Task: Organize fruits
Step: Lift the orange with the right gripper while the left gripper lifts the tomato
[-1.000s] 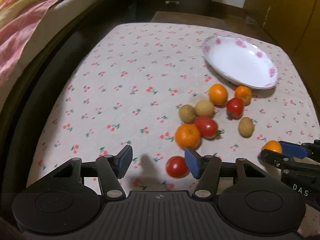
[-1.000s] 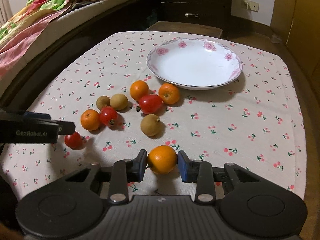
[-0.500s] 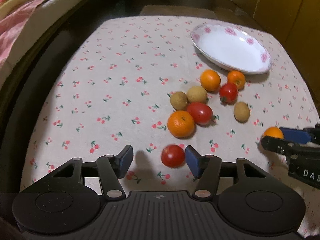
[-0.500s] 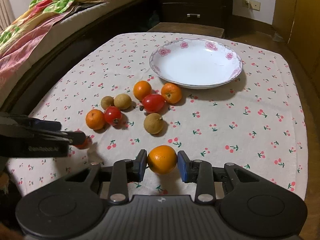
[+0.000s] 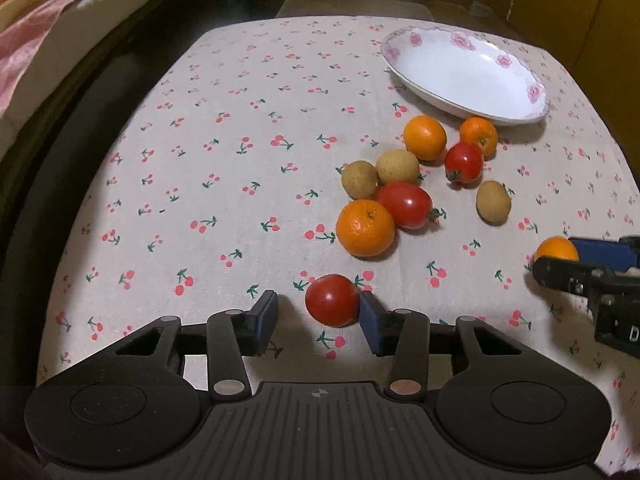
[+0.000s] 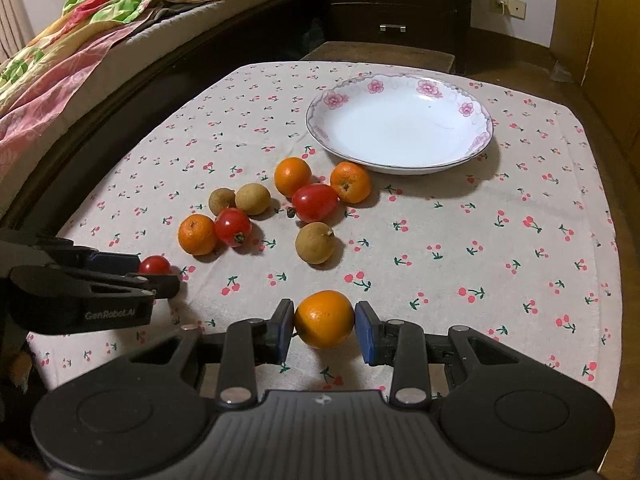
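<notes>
Both grippers angled down over tablecloth, left gripper closing loosely around tomato, right gripper clamping orange, plate at one o'clock.

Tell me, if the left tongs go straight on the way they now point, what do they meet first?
Probably the small red tomato, which already lies between the left tongs, whose jaws have just been closing. It seems to touch only one pad. Beyond it lies the tablecloth; depth is unclear.
</notes>
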